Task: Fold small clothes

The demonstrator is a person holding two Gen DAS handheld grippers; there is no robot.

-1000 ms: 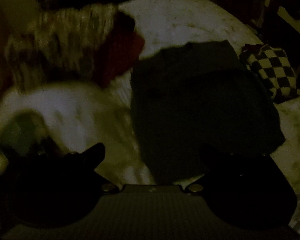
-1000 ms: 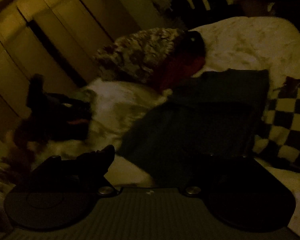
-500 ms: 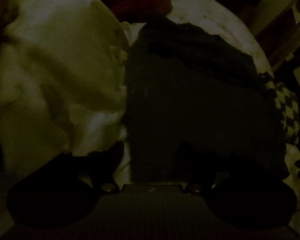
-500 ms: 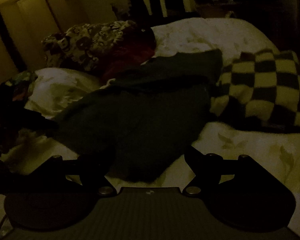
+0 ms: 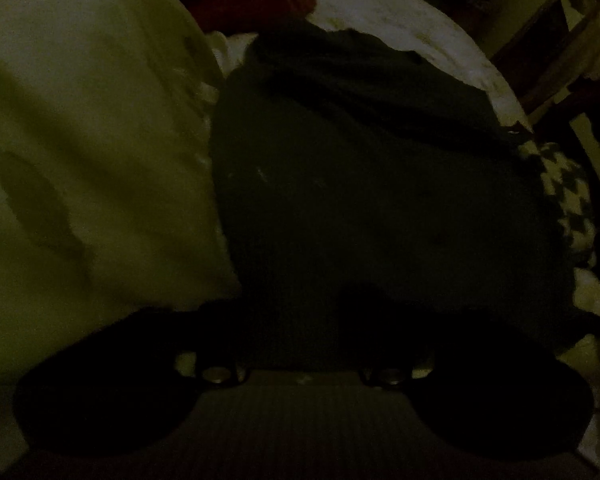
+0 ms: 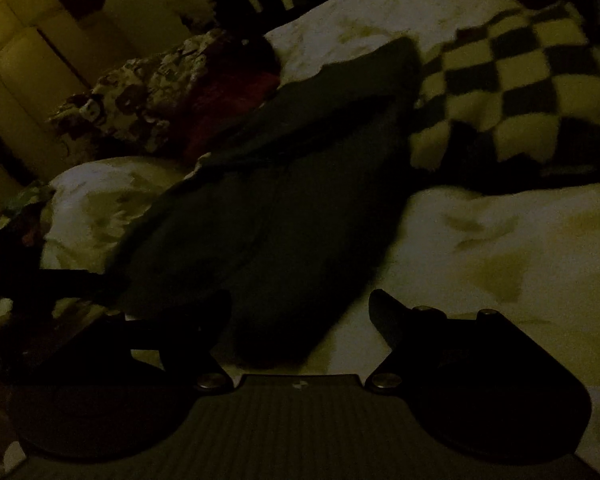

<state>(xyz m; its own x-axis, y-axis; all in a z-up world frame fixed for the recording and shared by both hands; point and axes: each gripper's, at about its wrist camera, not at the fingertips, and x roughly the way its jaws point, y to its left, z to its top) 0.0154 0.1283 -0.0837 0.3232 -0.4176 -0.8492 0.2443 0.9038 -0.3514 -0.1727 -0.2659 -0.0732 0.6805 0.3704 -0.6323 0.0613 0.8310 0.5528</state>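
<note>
Dim light covers a bed (image 6: 500, 248) spread with a pale floral sheet. A dark garment (image 6: 268, 208) lies flat across its middle, with a folded band along its far edge. The garment (image 5: 380, 200) fills the left wrist view, and the left gripper (image 5: 300, 320) sits low over its near edge; its jaws are lost in the dark against the cloth, so I cannot tell how far apart they stand or whether they pinch anything. The right gripper (image 6: 300, 316) has its jaws spread wide, holding nothing, with the garment's near corner lying between them. A checkered cloth (image 6: 512, 100) lies just beside the garment on its right. A floral cloth (image 6: 140, 92) and a red cloth (image 6: 228, 108) are bunched beyond it at the left.
</note>
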